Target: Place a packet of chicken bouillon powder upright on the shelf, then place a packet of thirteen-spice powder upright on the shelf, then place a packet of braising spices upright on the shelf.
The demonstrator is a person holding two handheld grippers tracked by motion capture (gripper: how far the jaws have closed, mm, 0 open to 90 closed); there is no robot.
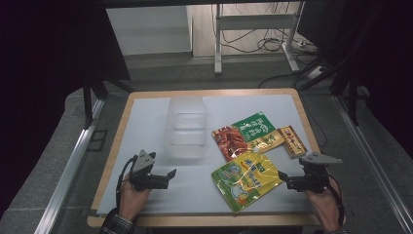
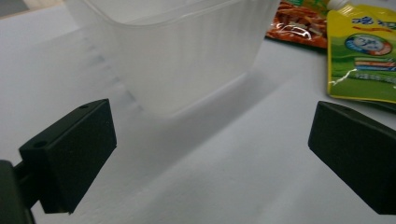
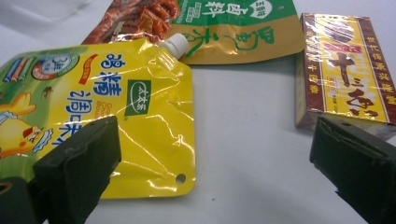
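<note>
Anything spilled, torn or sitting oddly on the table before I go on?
Nothing spilled or torn that I can see. The yellow spout pouch lies flat but skewed, its cap end touching the red-and-green packet. The clear tub stands upright; the small box lies apart.

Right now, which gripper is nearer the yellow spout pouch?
Right. The right gripper sits just off the yellow spout pouch's right edge, jaws open; the left gripper is farther off to its left, facing the clear container.
</note>
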